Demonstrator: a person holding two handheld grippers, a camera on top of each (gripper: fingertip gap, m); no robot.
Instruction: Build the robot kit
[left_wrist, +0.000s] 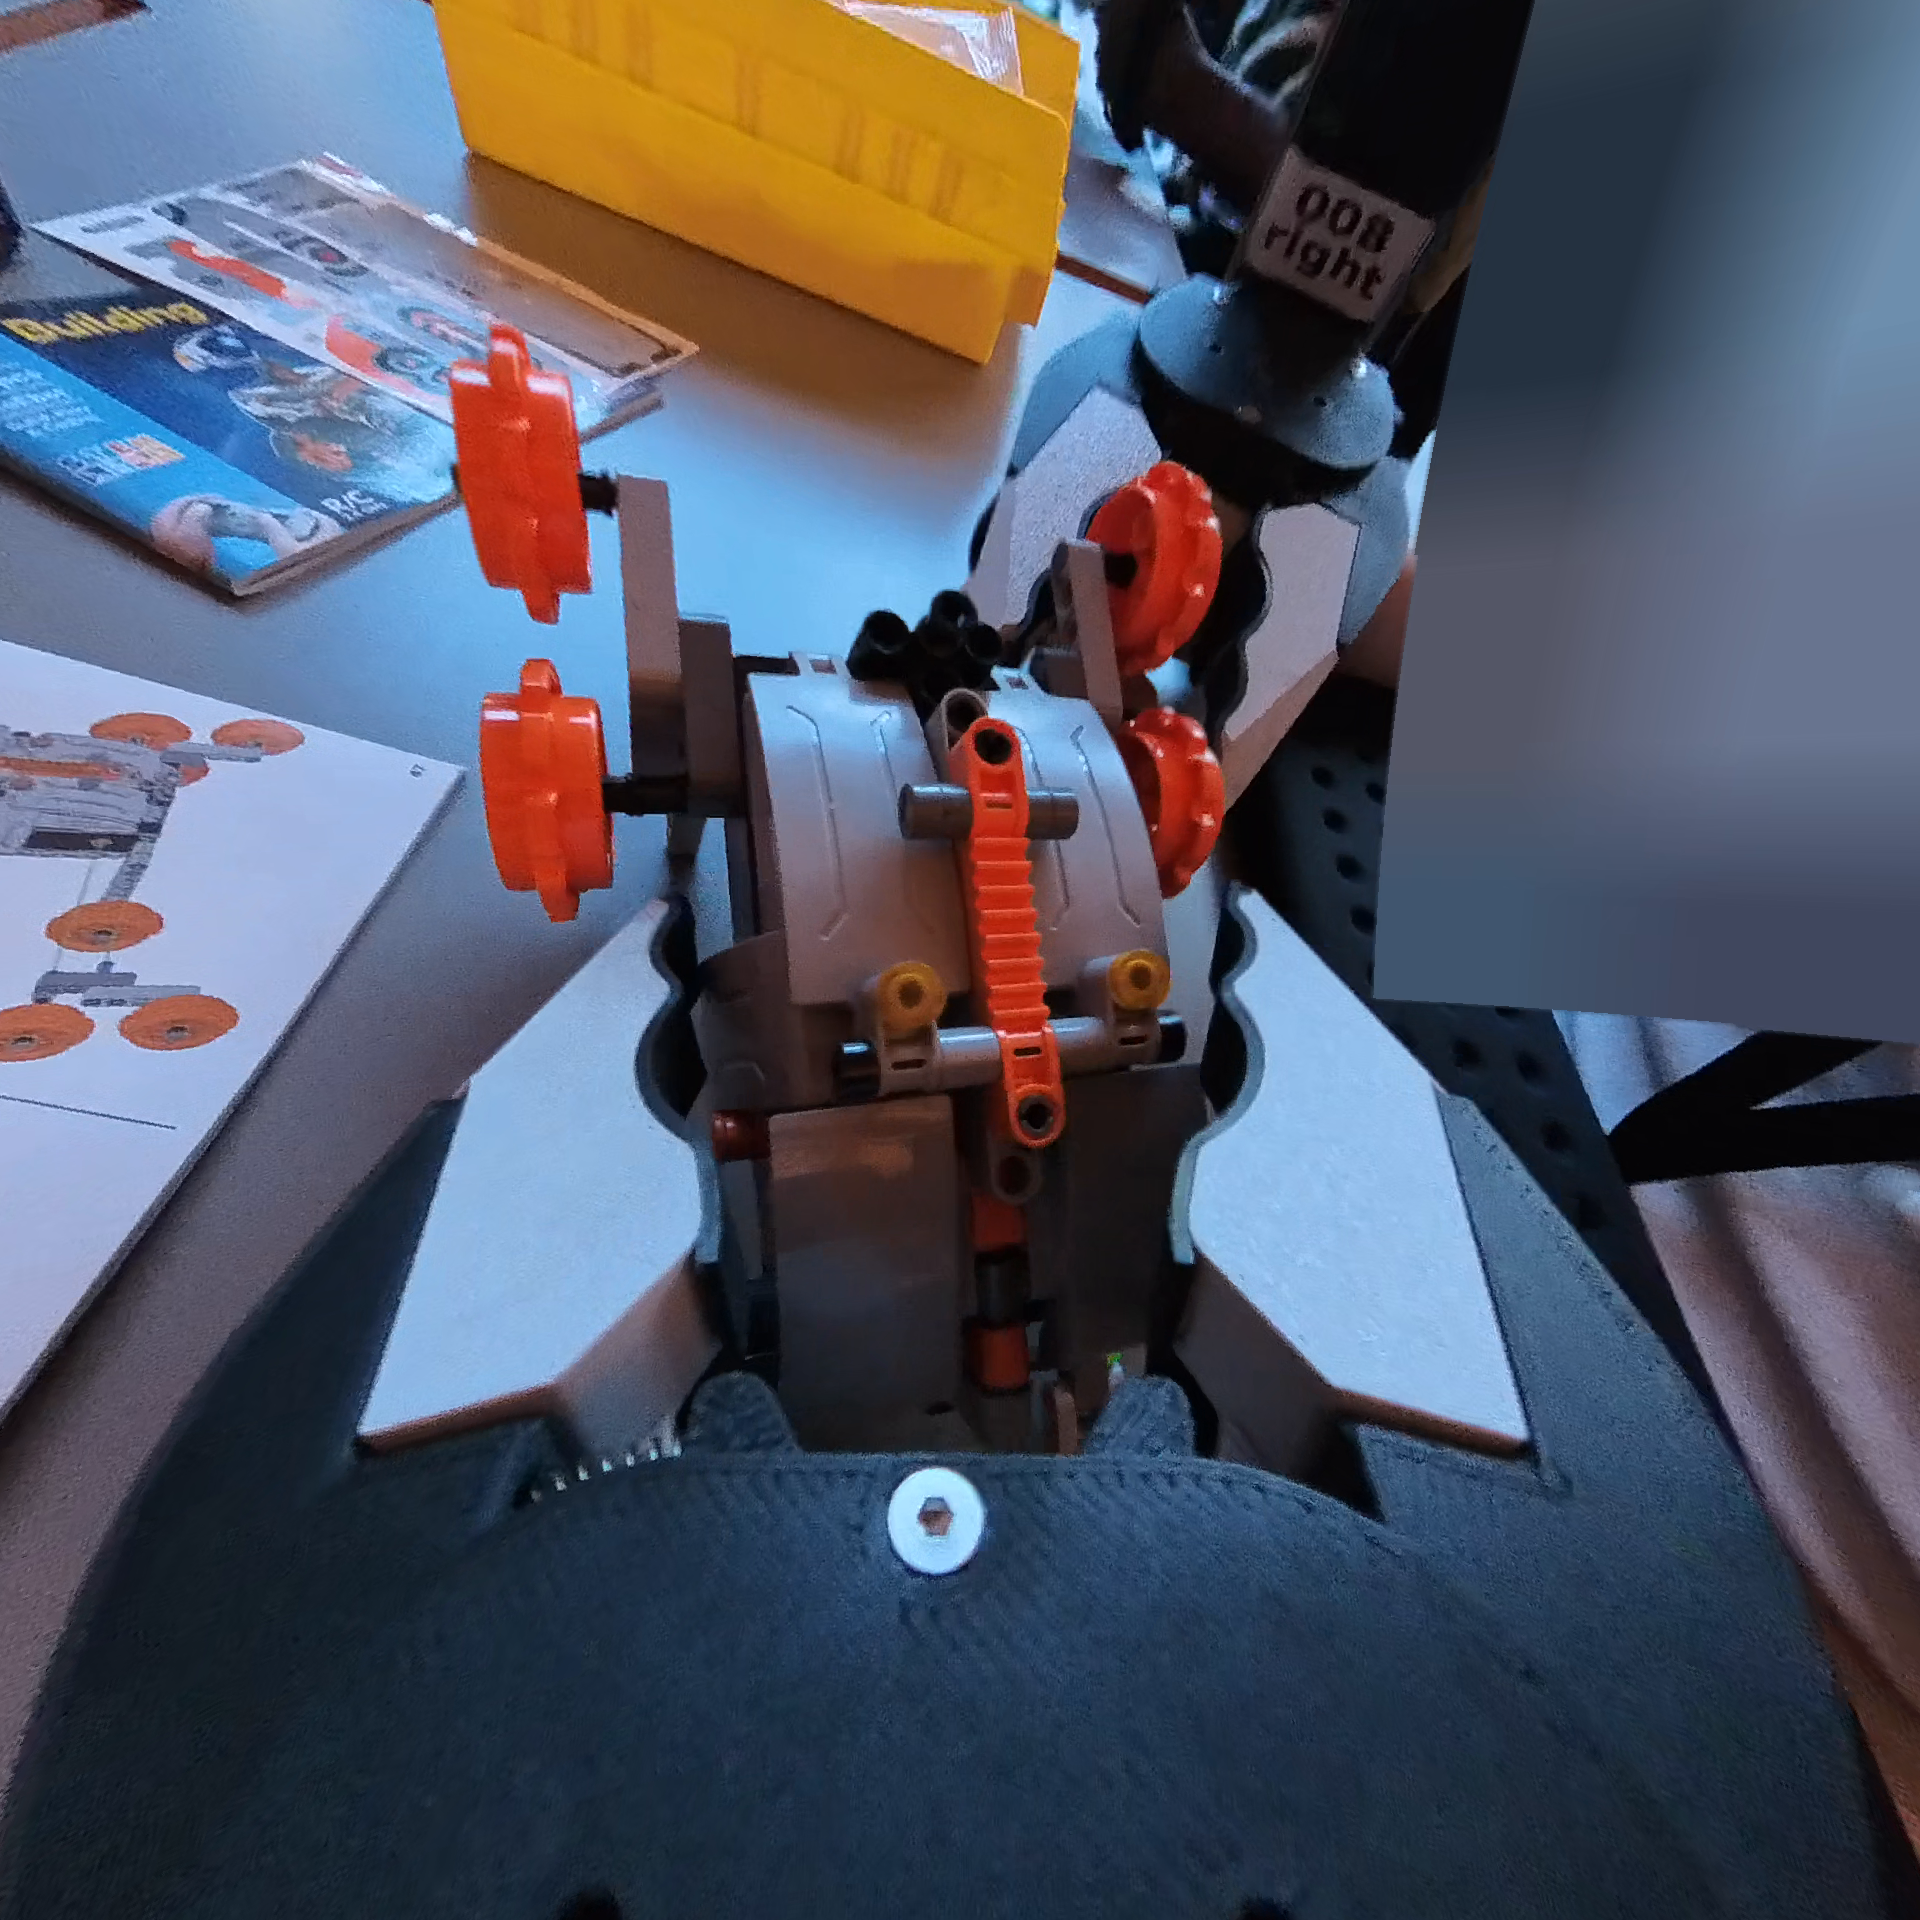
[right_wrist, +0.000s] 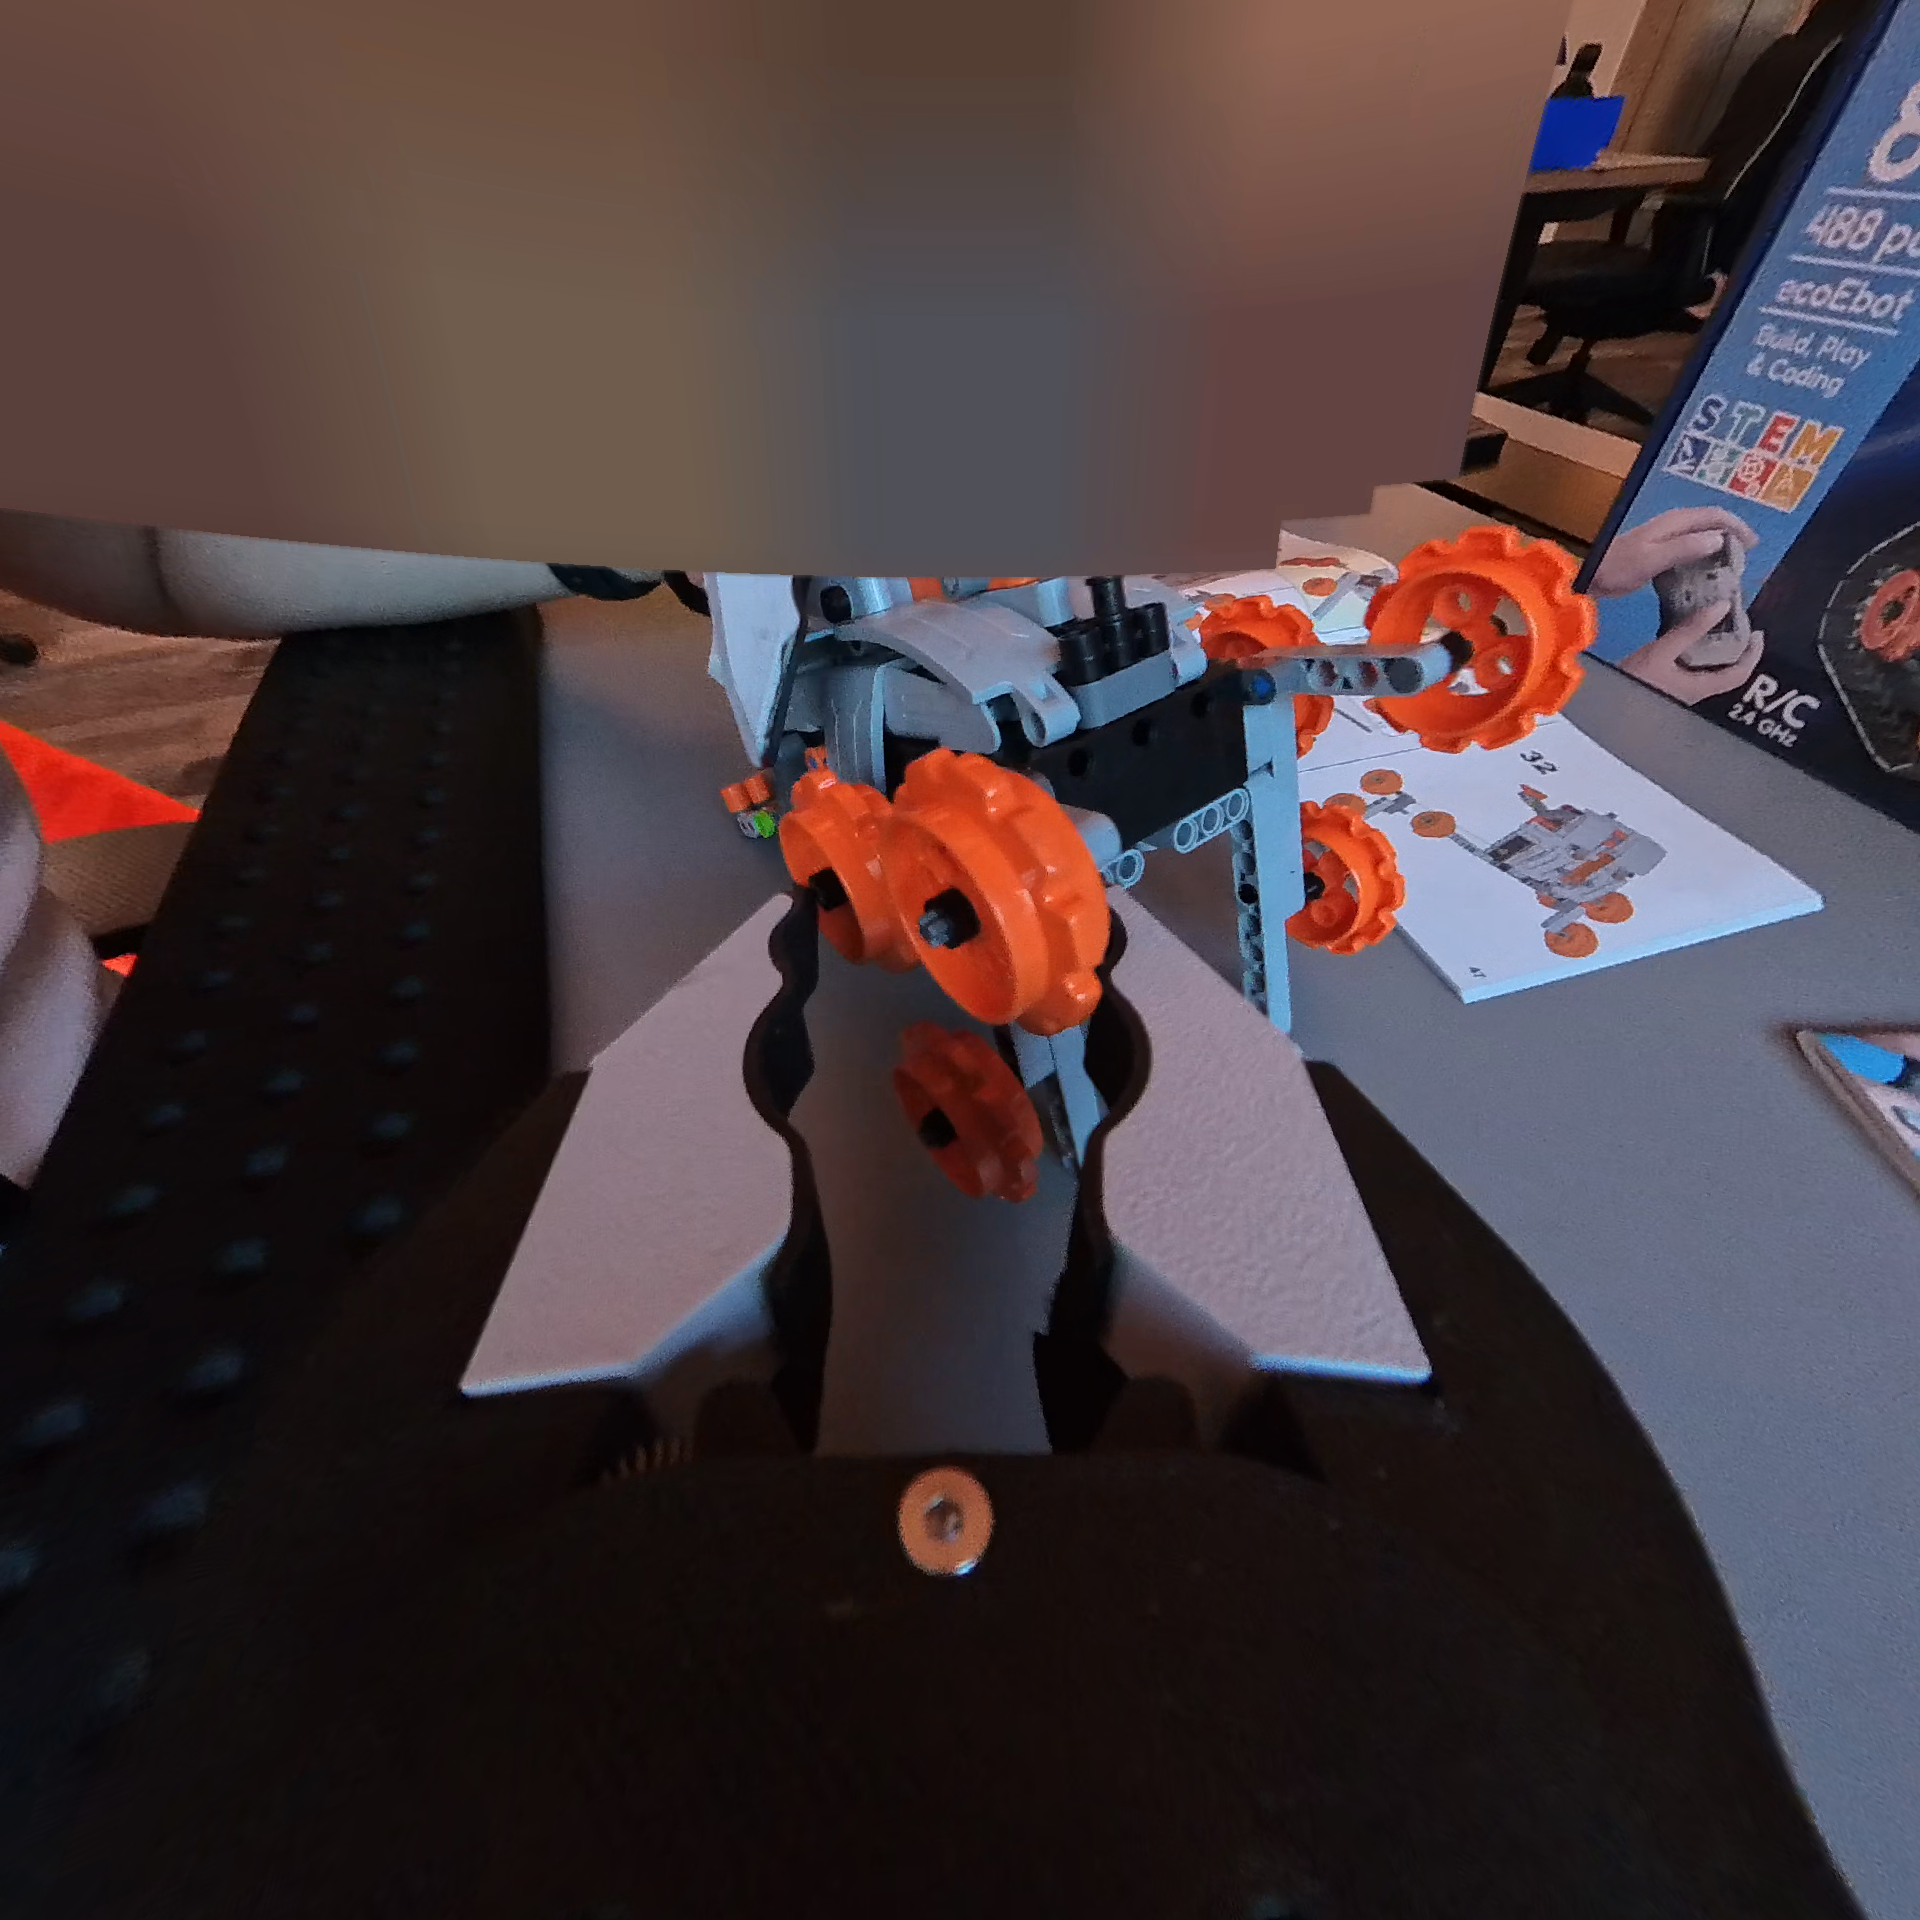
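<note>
A grey brick-built rover model (left_wrist: 935, 831) with orange wheels and an orange toothed bar down its middle is clamped between my left gripper's (left_wrist: 951, 987) fingers, which press on both sides of its body. Two orange wheels (left_wrist: 530, 623) stick out on its left side. My right gripper (left_wrist: 1169, 540) reaches in from the far right. In the right wrist view the right gripper (right_wrist: 956, 935) is closed around an orange wheel (right_wrist: 992, 883) on the model's (right_wrist: 987, 665) side arm. A second wheel (right_wrist: 842, 868) sits just behind it and a smaller one (right_wrist: 966, 1112) below.
An open instruction booklet (left_wrist: 156, 987) lies at the left on the grey table (left_wrist: 831, 447), and also shows in the right wrist view (right_wrist: 1558, 862). A blue leaflet (left_wrist: 208, 416) and a yellow bin (left_wrist: 779, 156) lie beyond. A blue kit box (right_wrist: 1787, 416) stands at the right. About 4 cm separates my left fingertips from my right.
</note>
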